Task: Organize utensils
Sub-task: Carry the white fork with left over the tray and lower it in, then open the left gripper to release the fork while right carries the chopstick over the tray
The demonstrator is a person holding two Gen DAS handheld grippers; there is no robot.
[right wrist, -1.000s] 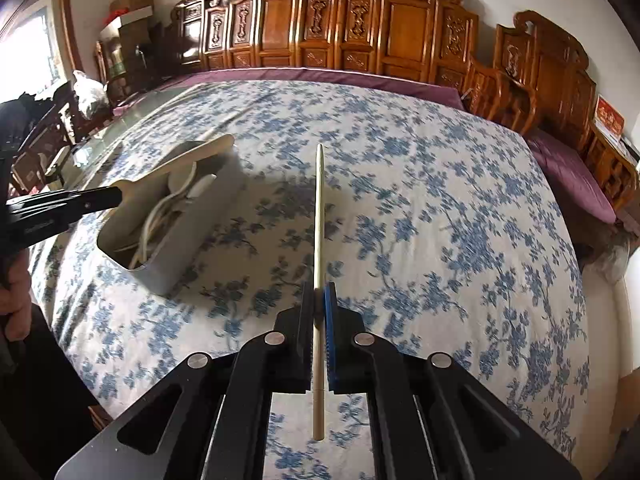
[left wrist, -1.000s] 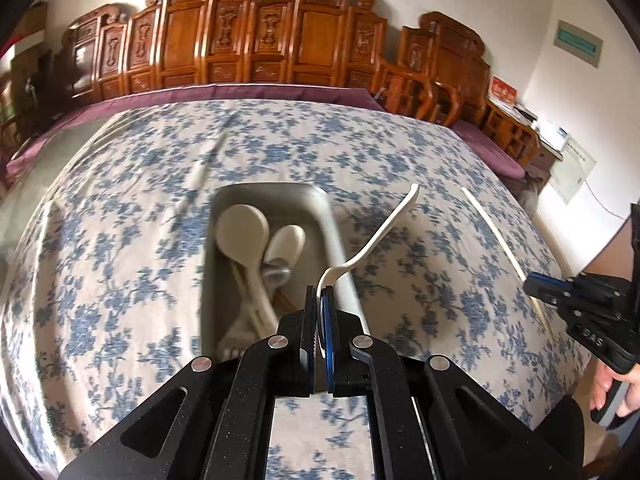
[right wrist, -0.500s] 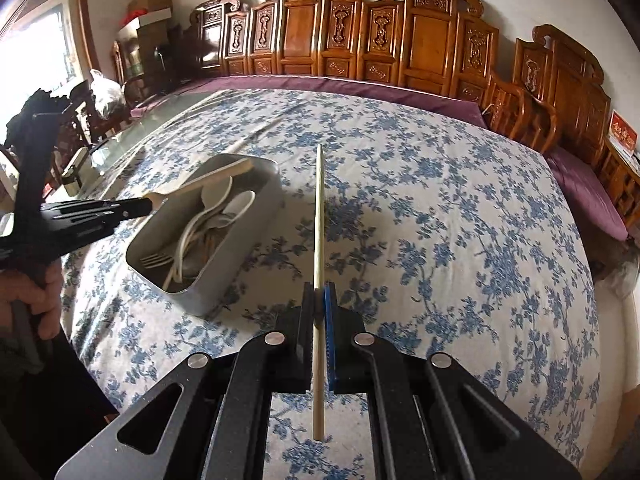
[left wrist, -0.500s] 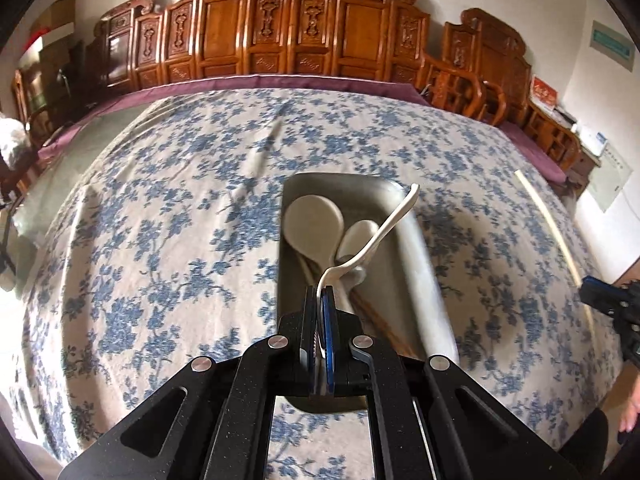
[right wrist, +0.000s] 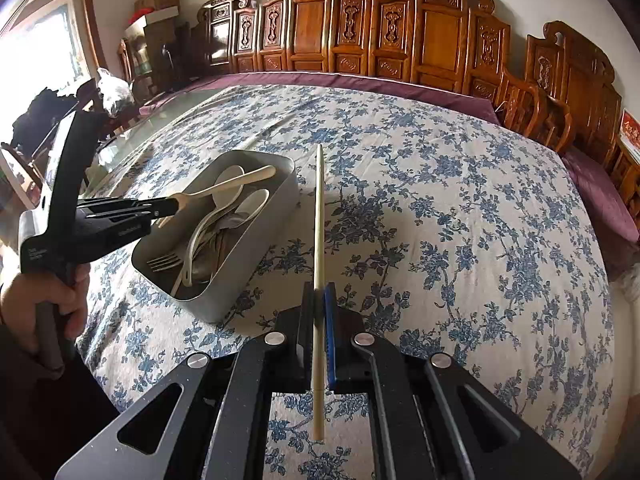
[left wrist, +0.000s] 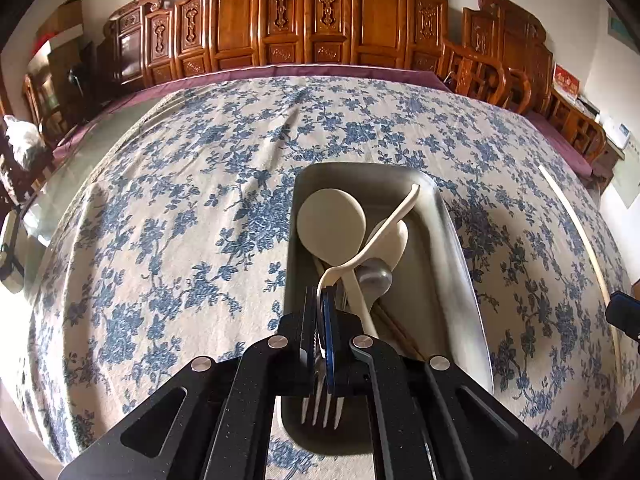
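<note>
My left gripper (left wrist: pixel 320 300) is shut on a cream plastic fork (left wrist: pixel 384 232), handle pointing forward, tines (left wrist: pixel 320 404) sticking back under the fingers. It hangs over the grey metal tray (left wrist: pixel 460 248), which holds a cream rice paddle (left wrist: pixel 332 220), spoons and a metal spoon (left wrist: pixel 374 276). My right gripper (right wrist: pixel 319 292) is shut on a cream chopstick (right wrist: pixel 319 216), held above the tablecloth to the right of the tray (right wrist: pixel 256 264). The left gripper (right wrist: pixel 160 208) with its fork (right wrist: pixel 236 178) shows in the right wrist view, over the tray.
The table carries a blue-flowered cloth (left wrist: pixel 180 220). Carved wooden chairs (left wrist: pixel 360 28) line the far edge and right side. The right gripper's chopstick (left wrist: pixel 580 240) and finger (left wrist: pixel 624 312) show at the right edge of the left wrist view.
My left gripper has carried the fork from the tray's right side to over the tray. My right gripper has held the chopstick steady, shifting slightly closer to the tray.
</note>
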